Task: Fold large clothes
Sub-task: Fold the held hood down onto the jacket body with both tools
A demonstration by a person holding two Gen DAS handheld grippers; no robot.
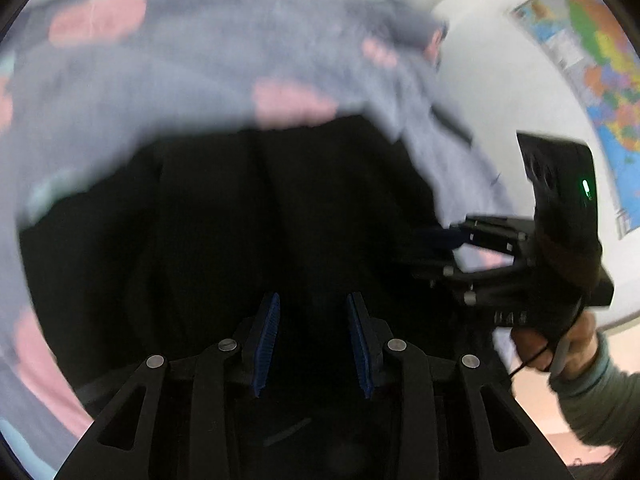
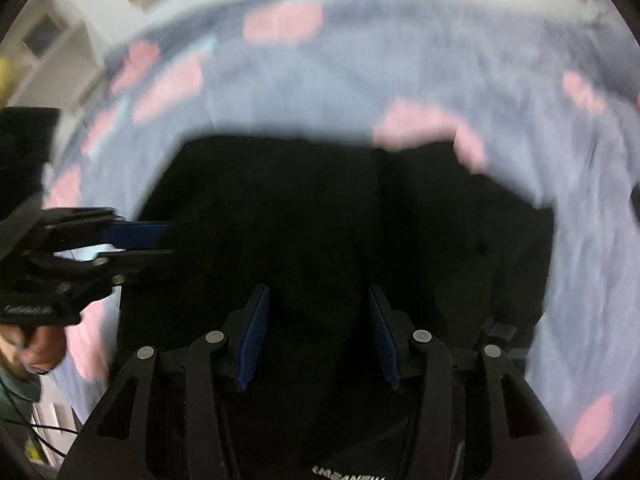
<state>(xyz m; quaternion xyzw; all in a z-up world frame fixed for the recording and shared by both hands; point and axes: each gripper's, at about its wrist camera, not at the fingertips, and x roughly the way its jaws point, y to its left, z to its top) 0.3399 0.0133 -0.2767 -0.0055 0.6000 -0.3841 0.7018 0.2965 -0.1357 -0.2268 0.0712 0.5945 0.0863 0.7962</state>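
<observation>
I saw the black garment spread on a grey, pink-patched sheet, a map on the white wall. Both grippers, left and right, had jaws apart, holding nothing.

The black garment is matt cloth, lying on a soft-looking grey-blue bedsheet with pink patches. Each hand-held gripper is matt black plastic with dull metal rivets and ribbed blue pads. The wall map looks glossy.
</observation>
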